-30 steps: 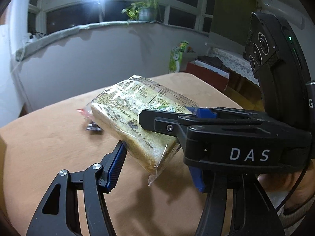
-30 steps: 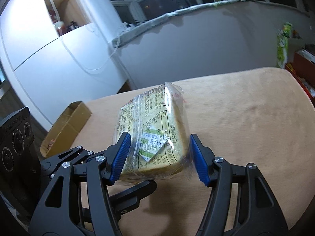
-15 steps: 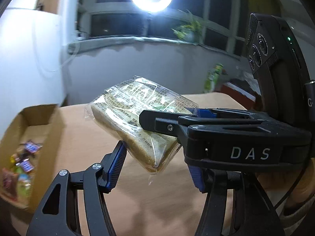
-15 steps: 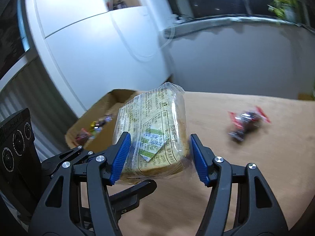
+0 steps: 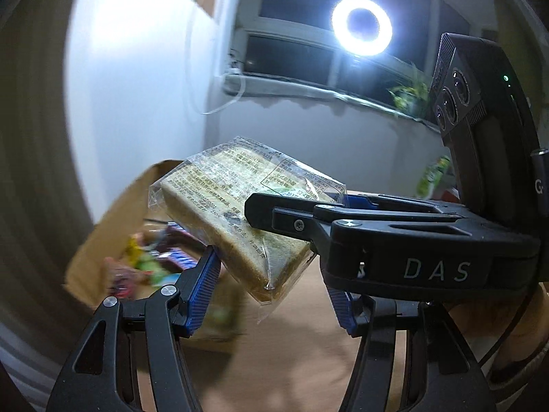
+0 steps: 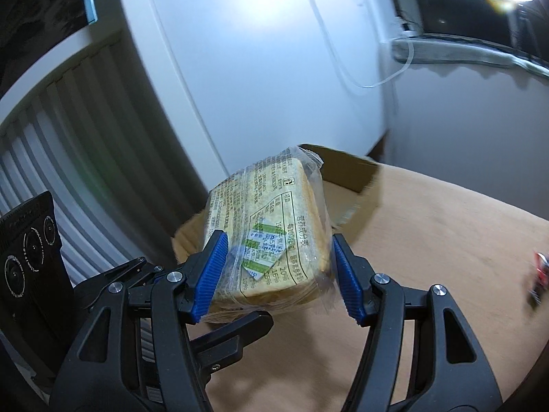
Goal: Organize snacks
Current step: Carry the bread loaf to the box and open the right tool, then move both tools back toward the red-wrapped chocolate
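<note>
A clear-wrapped packet of sliced bread (image 5: 236, 202) hangs in the air, tilted, and both grippers hold it. My left gripper (image 5: 271, 281) has its blue pads (image 5: 200, 292) against the packet's lower end; its right pad is partly hidden behind the other gripper. My right gripper (image 6: 278, 271) is shut on the bread packet (image 6: 271, 230) from both sides. Its black body (image 5: 394, 240) crosses the left wrist view. An open cardboard box (image 5: 113, 233) with several colourful snacks (image 5: 147, 261) lies below and behind the packet, at the tan table's (image 6: 429, 257) left end.
A red wrapped snack (image 6: 538, 278) lies on the table at the far right. White cabinet doors (image 6: 257, 68) stand behind the box (image 6: 346, 168). A ring light (image 5: 362, 27) glares above the window sill. A person's hand (image 5: 514, 360) shows at lower right.
Both grippers have swung left together with the bread packet in them. The cardboard box has come from the left edge to under the packet. The red snack has slid to the right edge.
</note>
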Available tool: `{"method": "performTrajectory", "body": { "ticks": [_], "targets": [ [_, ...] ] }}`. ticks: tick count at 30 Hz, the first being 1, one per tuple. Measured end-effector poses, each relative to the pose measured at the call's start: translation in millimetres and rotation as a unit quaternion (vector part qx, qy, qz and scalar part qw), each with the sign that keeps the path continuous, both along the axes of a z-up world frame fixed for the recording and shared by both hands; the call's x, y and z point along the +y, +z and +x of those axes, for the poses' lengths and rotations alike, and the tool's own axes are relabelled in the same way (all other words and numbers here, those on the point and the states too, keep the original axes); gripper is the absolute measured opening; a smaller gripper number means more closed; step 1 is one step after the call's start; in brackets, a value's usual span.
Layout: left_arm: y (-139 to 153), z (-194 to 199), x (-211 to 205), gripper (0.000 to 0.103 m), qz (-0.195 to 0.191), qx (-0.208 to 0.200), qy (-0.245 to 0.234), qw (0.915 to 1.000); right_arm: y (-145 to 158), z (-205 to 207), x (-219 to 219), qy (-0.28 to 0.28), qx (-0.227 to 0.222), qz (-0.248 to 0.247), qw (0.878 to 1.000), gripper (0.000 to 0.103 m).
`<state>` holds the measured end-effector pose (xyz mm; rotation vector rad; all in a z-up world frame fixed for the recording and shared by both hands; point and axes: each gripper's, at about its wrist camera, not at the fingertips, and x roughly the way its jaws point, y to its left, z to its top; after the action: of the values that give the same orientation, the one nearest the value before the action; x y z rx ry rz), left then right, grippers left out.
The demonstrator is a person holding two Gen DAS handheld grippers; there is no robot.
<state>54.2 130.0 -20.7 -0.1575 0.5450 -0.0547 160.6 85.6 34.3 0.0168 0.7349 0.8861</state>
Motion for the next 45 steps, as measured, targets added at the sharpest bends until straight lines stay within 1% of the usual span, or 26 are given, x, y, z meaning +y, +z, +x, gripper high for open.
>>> {"method": "performTrajectory", "body": {
  "ticks": [7, 10, 12, 13, 15, 16, 17, 18, 20, 23, 28, 29, 31, 37, 39, 41, 45],
  "targets": [
    [1, 2, 32, 0.06, -0.006, -0.002, 0.026, 0.9996, -3, 9, 36, 0.019, 0.001, 0.003, 1.0, 0.064],
    [0, 4, 40, 0.06, -0.006, 0.0, 0.032, 0.9995, -3, 15, 45, 0.024, 0.001, 0.0, 1.0, 0.064],
    [-4, 9, 45, 0.062, -0.008, 0.004, 0.03, 0.9995, -8, 19, 47, 0.024, -0.007, -0.009, 1.0, 0.064],
    [-7, 11, 48, 0.062, -0.006, 0.008, 0.029, 0.9995, -11, 20, 44, 0.01, -0.008, -0.01, 1.0, 0.064],
    [-10, 6, 56, 0.063, 0.014, 0.011, 0.057, 0.9982, -13, 21, 33, -0.003, -0.007, -0.002, 1.0, 0.064],
    [-11, 1, 62, 0.07, 0.02, 0.008, 0.071, 0.9973, -14, 20, 25, -0.011, -0.01, 0.003, 1.0, 0.064],
    [-12, -4, 68, 0.072, 0.016, 0.008, 0.078, 0.9968, -15, 20, 19, -0.021, -0.013, 0.002, 1.0, 0.064],
    [-13, -8, 75, 0.073, 0.01, 0.008, 0.086, 0.9962, -17, 20, 10, -0.037, -0.018, -0.001, 0.999, 0.064],
    [-12, -15, 85, 0.073, 0.0, 0.006, 0.102, 0.9948, -19, 20, -1, -0.05, -0.019, -0.002, 0.999, 0.064],
    [-7, -19, 93, 0.073, -0.004, -0.004, 0.115, 0.9933, -23, 20, -19, -0.069, -0.01, 0.0, 0.998, 0.064],
    [0, -19, 88, 0.073, -0.012, -0.011, 0.114, 0.9934, -29, 12, -36, -0.081, -0.015, -0.011, 0.997, 0.065],
    [1, -16, 86, 0.073, -0.011, -0.011, 0.112, 0.9936, -29, 11, -37, -0.083, -0.017, -0.013, 0.996, 0.065],
    [3, -14, 79, 0.073, -0.005, -0.012, 0.109, 0.9939, -29, 6, -40, -0.084, -0.021, -0.018, 0.996, 0.069],
    [11, -14, 65, 0.073, 0.006, -0.018, 0.1, 0.9948, -26, -2, -57, -0.085, -0.027, -0.014, 0.996, 0.072],
    [13, -14, 61, 0.074, 0.007, -0.019, 0.098, 0.995, -27, -3, -63, -0.087, -0.026, -0.01, 0.996, 0.075],
    [15, -12, 56, 0.074, 0.004, -0.02, 0.091, 0.9957, -29, -3, -68, -0.091, -0.023, -0.011, 0.996, 0.075],
    [22, -7, 44, 0.075, -0.006, -0.029, 0.071, 0.997, -31, -1, -82, -0.108, -0.023, -0.029, 0.994, 0.075]
  ]
}}
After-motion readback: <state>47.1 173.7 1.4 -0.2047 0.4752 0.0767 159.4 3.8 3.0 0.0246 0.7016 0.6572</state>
